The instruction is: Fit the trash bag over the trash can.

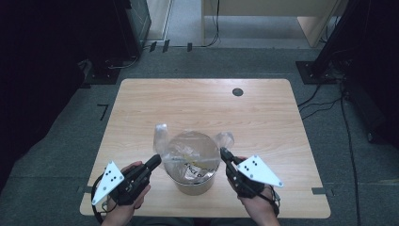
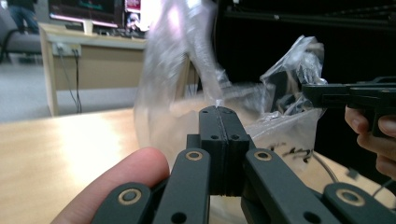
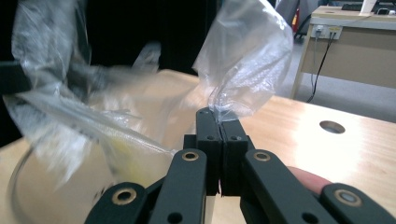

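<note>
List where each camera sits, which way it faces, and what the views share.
High view: above the table, looking forward and down; both forearms, left gripper, right gripper.
Left gripper view: rides that gripper, faces the plastic bag; a finger shows.
Right gripper view: likewise, fingers pinching bag plastic.
Shared: the bag over the bucket.

The wooden table (image 1: 155, 101) has a round hole (image 1: 237, 92) near its far right corner. Grey carpet (image 1: 66, 150) surrounds it, with black cables (image 1: 350, 141) trailing on the right. Beyond stands a pale desk (image 1: 310, 21), a cable (image 1: 217, 23) hanging beside its leg. Tape marks (image 1: 102, 111) lie left of the table.
</note>
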The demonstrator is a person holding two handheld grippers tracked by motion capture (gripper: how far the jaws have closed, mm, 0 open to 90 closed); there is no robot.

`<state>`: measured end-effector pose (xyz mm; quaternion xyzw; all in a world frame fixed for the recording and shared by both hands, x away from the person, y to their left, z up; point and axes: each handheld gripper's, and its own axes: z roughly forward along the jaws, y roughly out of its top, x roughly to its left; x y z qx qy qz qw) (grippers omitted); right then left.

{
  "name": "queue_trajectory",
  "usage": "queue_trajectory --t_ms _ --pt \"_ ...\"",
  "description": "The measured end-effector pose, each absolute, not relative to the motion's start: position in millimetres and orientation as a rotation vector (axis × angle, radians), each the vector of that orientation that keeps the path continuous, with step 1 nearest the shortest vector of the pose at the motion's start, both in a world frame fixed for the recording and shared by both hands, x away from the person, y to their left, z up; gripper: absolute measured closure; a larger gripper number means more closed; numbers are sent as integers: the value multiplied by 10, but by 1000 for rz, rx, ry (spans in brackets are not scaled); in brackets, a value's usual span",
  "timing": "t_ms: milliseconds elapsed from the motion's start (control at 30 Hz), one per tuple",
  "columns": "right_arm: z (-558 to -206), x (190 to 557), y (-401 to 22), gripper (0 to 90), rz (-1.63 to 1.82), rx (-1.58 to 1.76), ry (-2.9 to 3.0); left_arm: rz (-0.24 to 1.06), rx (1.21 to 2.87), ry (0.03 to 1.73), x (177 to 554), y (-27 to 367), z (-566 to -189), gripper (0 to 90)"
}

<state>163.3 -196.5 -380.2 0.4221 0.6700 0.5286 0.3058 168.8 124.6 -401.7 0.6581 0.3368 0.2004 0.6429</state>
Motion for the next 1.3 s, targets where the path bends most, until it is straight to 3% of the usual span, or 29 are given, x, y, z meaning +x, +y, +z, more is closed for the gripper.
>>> queue_trajectory --t_ms 367,633,1100,1133,1267,1300 --pt "-4112 1271 -1958 900 1361 1148 1872 389 1569 779 1380 1316 -4351 900" --pt "-4229 1298 -1923 900 1331 1154 1906 469 1634 793 1352 1235 -4485 900" --pt "-4432 1446 -1982 900 1256 1214 1912 438 1639 847 1502 1217 -4606 900" --pt "-4439 1445 -1995 862 1268 1212 1893 451 1635 840 1492 1198 -4603 900" --pt "-4435 1425 -2065 573 1351 1175 1848 454 1612 830 1487 1177 -4596 900" --pt "-4419 1399 -2071 444 1371 1135 1841 452 1608 831 1489 1175 -4597 900"
